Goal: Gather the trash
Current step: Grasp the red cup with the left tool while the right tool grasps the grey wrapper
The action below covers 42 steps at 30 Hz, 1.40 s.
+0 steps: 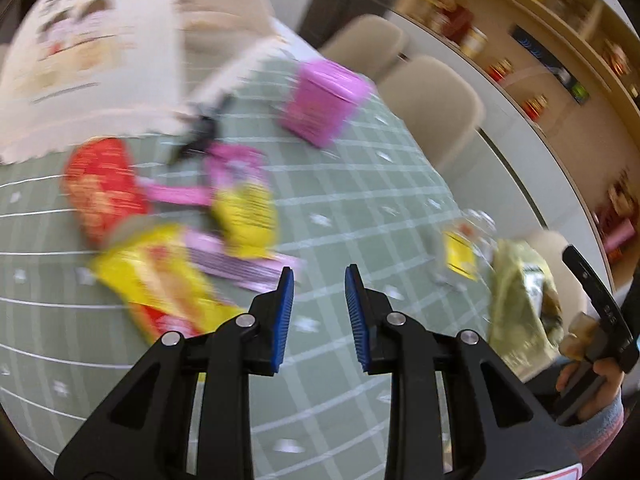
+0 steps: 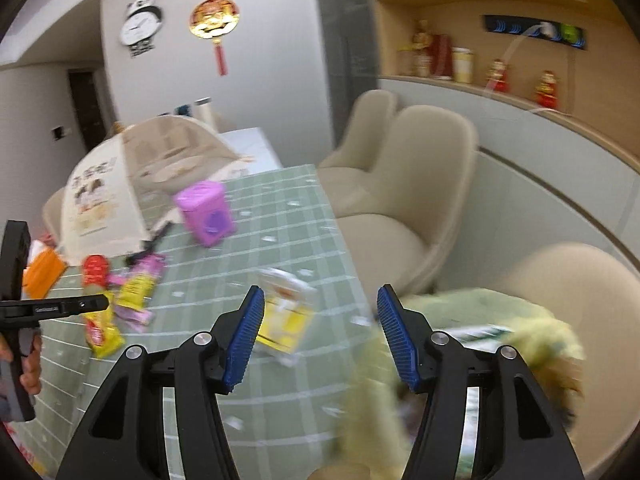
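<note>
While both views blur with motion, wrappers lie on the green checked bench (image 1: pixel 360 208): a red packet (image 1: pixel 102 190) at ten o'clock, a yellow packet (image 1: pixel 160 280) at nine, a pink box (image 1: pixel 322 102) at twelve. The left claw (image 1: pixel 319 312) hangs empty, jaws apart. The right claw (image 2: pixel 320 340) gapes beside a green bag (image 2: pixel 500 344) at three o'clock. Judged step: gathering; next, probably closing on a wrapper.

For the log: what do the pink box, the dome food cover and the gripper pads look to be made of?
Pink box: probably printed cardboard, matte, with crisp folded edges; blur leaves plastic possible.
Dome food cover: thin fabric or mesh, partly see-through, with a printed panel and scalloped hem.
Gripper pads: blue ribbed rubber or soft plastic, matte, mounted on black hard-plastic fingers.
</note>
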{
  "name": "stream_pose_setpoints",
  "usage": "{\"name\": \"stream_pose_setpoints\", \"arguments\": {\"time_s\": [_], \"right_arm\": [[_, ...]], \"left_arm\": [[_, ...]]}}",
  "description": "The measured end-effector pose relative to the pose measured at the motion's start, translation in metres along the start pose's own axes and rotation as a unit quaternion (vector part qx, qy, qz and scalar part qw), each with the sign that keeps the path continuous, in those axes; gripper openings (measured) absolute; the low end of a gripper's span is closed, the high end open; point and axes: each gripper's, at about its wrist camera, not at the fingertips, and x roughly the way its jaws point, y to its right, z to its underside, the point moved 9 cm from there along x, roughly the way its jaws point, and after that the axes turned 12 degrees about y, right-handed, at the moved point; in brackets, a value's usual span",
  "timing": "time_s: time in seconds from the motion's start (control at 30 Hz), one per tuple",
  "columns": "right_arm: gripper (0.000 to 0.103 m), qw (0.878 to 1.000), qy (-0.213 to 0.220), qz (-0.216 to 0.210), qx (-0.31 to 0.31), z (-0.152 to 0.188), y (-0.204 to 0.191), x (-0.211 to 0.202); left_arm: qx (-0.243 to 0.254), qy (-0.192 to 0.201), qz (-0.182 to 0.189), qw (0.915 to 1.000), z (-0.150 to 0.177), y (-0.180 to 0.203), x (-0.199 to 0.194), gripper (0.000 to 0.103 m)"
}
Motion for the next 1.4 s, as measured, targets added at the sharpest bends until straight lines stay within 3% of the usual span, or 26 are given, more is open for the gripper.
{"name": "stream_pose_setpoints", "arguments": {"time_s": [0.2,0.37,0.43,0.57,0.8,0.87,1.0,1.07,1.2,1.4], "right_arm": [[0.055,0.998,-0.017,-0.050,-0.023,-0.008,-0.062,0.037],[0.056,0.996,-0.047,-0.073,-0.013,-0.003,-0.094,0.071],[0.056,0.994,-0.064,-0.086,-0.012,0.002,-0.109,0.088],[0.056,0.987,-0.094,-0.133,-0.015,0.010,-0.161,0.135],[0.055,0.966,-0.142,-0.211,-0.057,0.023,-0.264,0.226],[0.051,0.961,-0.156,-0.219,-0.067,0.027,-0.285,0.249],[0.046,0.955,-0.186,-0.211,-0.090,0.043,-0.309,0.287],[0.038,0.950,-0.209,-0.205,-0.105,0.056,-0.313,0.300],[0.026,0.946,-0.209,-0.225,-0.100,0.052,-0.313,0.295],[0.026,0.953,-0.180,-0.226,-0.092,0.028,-0.294,0.254]], "left_arm": [[0.004,0.052,-0.022,0.9984,-0.053,-0.059,0.003,0.036],[0.019,0.035,-0.031,0.9988,-0.085,-0.079,0.021,0.036],[0.009,0.049,-0.045,0.9977,-0.090,-0.092,0.013,0.036],[-0.012,0.054,-0.081,0.9952,-0.078,-0.119,-0.002,0.036],[-0.044,0.040,-0.105,0.9927,-0.039,-0.146,-0.020,0.037],[-0.049,0.041,-0.111,0.9918,-0.031,-0.152,-0.023,0.036],[-0.107,0.037,-0.105,0.9880,-0.018,-0.169,-0.023,0.036],[-0.139,0.035,-0.101,0.9845,-0.015,-0.176,-0.023,0.036],[-0.172,0.039,-0.092,0.9799,-0.015,-0.187,-0.021,0.036],[-0.173,0.049,-0.062,0.9817,-0.029,-0.182,-0.015,0.037]]}}
